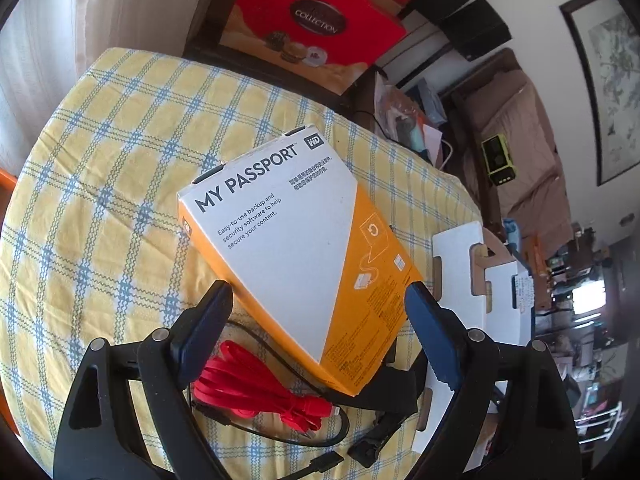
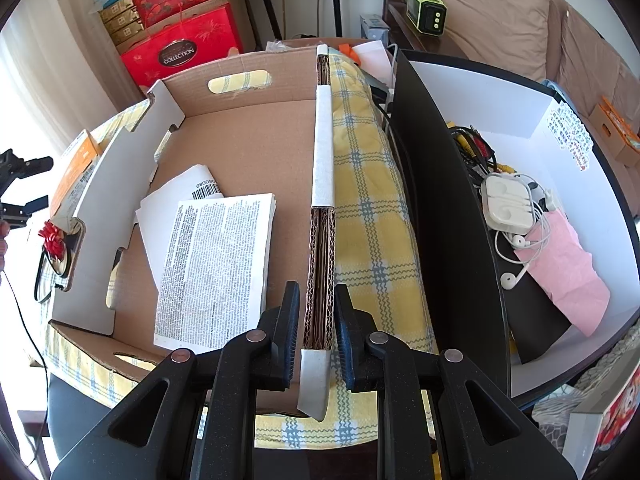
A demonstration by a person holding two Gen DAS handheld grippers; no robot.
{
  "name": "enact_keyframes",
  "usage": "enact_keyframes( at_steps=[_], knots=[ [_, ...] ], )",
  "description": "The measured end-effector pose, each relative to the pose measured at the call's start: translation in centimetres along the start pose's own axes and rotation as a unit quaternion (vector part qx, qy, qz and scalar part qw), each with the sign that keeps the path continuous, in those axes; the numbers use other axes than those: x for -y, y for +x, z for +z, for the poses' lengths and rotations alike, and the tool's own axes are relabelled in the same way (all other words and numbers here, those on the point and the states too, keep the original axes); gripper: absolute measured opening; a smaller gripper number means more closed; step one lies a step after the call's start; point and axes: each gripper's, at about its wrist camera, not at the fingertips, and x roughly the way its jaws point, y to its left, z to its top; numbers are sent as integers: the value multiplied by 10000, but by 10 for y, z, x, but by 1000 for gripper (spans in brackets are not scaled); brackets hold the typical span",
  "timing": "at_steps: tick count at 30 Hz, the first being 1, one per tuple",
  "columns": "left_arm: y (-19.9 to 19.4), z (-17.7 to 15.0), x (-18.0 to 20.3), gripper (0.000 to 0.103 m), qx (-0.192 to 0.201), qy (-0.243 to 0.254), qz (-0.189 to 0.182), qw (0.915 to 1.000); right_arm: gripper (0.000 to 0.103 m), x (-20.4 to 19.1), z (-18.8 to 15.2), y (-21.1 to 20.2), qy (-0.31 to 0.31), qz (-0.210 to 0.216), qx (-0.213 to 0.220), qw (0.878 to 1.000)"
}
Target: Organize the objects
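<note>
Passport box (image 1: 296,240) over red cable (image 1: 256,384)

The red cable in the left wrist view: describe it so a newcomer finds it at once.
On the yellow checked tablecloth, look under the near end of the white-and-orange MY PASSPORT box. The red cable lies there, bundled. It is flat and bright red, unlike the thin black cable looping around it.
</note>
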Motion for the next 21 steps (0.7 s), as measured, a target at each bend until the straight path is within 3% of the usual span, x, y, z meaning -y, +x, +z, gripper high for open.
enact_keyframes(
  at_steps=[7,10,17,21],
  knots=[
    [5,-2,-3,86,-50,15,62,10000,20,5,0,-5,33,-51,28,10000],
    [5,-3,-5,86,-58,-1,84,9999,36,9,0,-15,86,-138,104,9998],
    [3,-3,-6,86,-64,55,26,10000,37,0,13,-57,-135,-368,515,9979],
    [1,-4,-4,86,-50,96,-23,9999,38,-18,32,-75,-344,-208,733,9965]
  ],
)
